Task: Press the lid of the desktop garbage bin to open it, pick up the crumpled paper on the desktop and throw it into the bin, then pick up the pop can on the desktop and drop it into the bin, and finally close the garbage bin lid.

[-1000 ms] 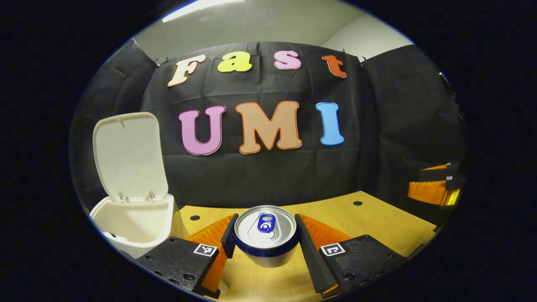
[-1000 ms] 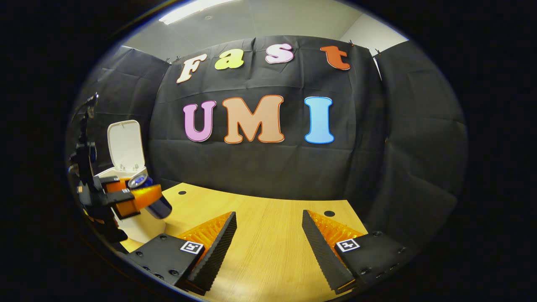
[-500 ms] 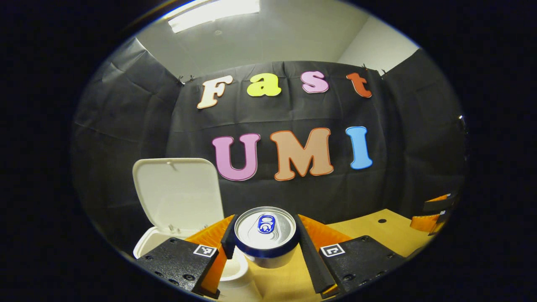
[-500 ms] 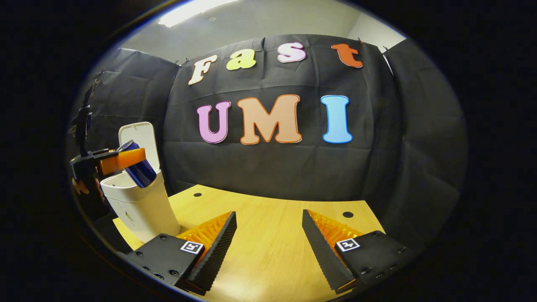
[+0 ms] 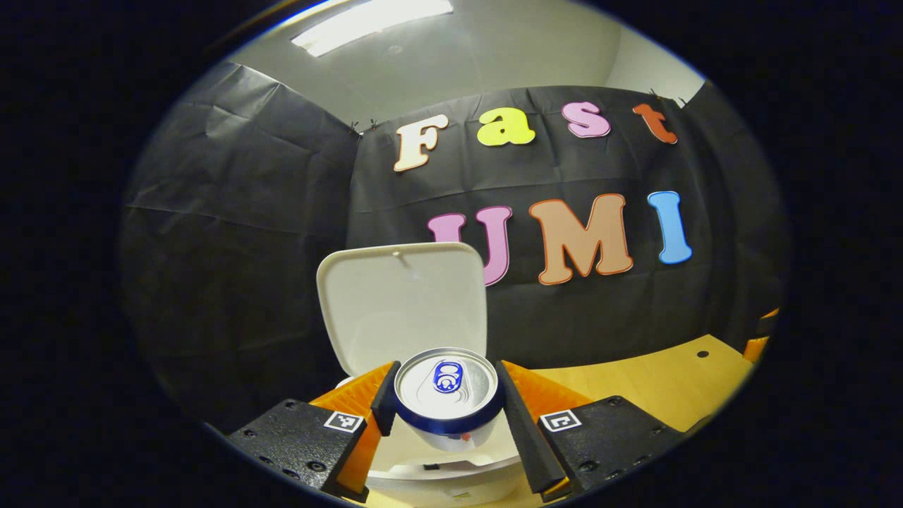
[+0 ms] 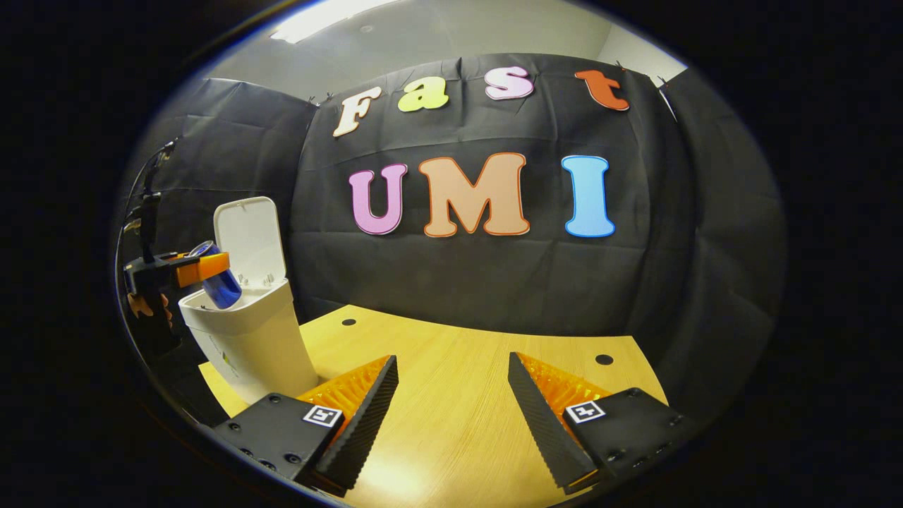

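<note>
Left tool (image 5: pixel 446 406) gripped pop can (image 5: pixel 446 395) above open garbage bin (image 6: pixel 247 339); right tool (image 6: pixel 451 402) gaped idle over desk (image 6: pixel 458 395). Step: can disposal. Next: release.

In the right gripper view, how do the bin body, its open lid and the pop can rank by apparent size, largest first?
1. Bin body.
2. Open lid.
3. Pop can, held over the bin by the left gripper.
All three stand about equally far, so this order seems reliable.
</note>
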`<state>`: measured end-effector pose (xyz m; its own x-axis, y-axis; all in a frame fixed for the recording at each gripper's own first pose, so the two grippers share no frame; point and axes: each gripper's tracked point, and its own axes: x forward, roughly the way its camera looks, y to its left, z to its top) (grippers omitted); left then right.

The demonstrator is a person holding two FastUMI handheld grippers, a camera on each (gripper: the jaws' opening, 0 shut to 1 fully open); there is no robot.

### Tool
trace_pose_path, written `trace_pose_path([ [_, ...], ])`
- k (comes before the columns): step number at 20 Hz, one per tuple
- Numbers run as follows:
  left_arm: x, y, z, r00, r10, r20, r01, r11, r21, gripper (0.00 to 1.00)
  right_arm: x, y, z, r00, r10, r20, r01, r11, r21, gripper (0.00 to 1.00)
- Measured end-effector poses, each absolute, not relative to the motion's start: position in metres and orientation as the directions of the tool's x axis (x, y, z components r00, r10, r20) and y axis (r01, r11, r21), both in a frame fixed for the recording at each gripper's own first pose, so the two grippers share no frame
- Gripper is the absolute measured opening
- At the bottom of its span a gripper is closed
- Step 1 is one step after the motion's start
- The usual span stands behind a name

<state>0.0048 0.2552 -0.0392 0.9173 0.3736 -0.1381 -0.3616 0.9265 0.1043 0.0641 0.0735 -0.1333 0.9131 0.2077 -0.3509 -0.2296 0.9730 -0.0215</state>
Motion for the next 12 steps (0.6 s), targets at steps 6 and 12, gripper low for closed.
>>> trace_pose_path([
  [6,0.004,0.265,-0.016,0.911,0.403,-0.091,-0.391,0.912,0.128,0.95,0.064,0.075,-0.130,0.915,0.207,-0.347,-0.229,0.973,-0.023,0.96],
  [12,0.019,0.267,0.048,0.924,0.383,-0.004,-0.379,0.916,0.130,0.93,0.060,0.068,-0.130,0.920,0.189,-0.344,-0.207,0.978,-0.014,0.99],
])
